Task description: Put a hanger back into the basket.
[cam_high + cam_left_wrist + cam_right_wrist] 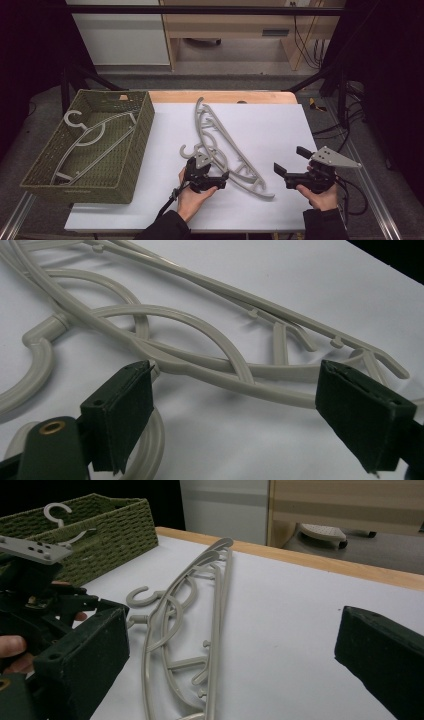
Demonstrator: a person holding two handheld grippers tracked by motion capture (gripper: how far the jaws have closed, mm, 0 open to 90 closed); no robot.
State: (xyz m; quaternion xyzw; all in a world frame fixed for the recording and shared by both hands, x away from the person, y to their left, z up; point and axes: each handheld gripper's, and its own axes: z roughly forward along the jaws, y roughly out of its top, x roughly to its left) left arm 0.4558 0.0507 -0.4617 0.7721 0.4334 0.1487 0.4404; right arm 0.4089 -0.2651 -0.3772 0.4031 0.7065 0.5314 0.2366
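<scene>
- Looking down from the high view, you see your left gripper (223,176) low over the white table (280,125), right at the stacked grey hangers (220,142) that lie slanting across its middle, hooks toward the green woven basket (137,132).
- Your left gripper view adds what that view hides: the jaws stand spread, one pad (120,412) just beside a curved inner bar near the hook, the other pad (362,412) near the long arm, with the bars between them and no pad pressing on plastic.
- The high view places your right gripper (289,162) well apart from the hangers, held above the table's right side, jaws spread and empty.
- Your right gripper view shows the hanger pile (192,625) end-on, at least two hangers lying one on another, and your left hand (15,652) at its near left.
- Another grey hanger (87,140) lies inside the basket in the high view; the right gripper view catches just its hook (56,511) above the rim.
</scene>
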